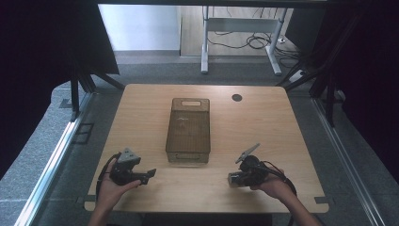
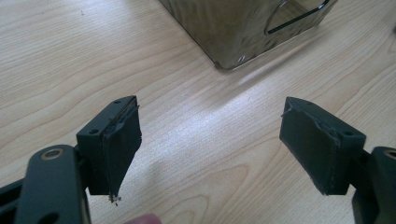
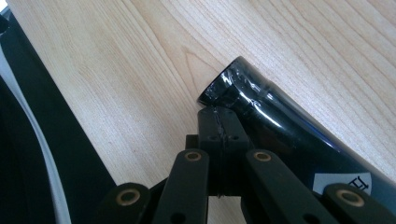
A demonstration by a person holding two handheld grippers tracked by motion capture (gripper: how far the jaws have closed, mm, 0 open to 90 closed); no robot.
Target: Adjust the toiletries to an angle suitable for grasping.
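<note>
**Two grippers waiting at the near edge, the bin in the middle**

While we are looking down from the high view, we are seeing a wooden table (image 1: 141, 108) with a brown see-through bin (image 1: 188, 129) lying in its middle, long side going away from the person. The bin is having a handle slot at its far end and another at its near end. A small dark round hole (image 1: 236, 98) is sitting in the table near the far right corner, well apart from the bin.

We are holding the left gripper (image 1: 149, 175) low over the near left part of the table, to the left of the bin's near end. In the left gripper view its two black jaws are standing wide apart with only bare wood between them, so it is released and grasping nothing. The near corner of the bin (image 2: 243, 28) is showing ahead of them, with a handle slot on one wall.

We are holding the right gripper (image 1: 234, 179) over the near right part of the table, to the right of the bin. In the right gripper view its jaws are pressed flat together, so it is clenched, with nothing between them. Just beside the closed jaws, a glossy black cylinder (image 3: 280, 126) is lying on the wood; we cannot tell what it is. A white label (image 3: 343, 182) is showing on it.
</note>
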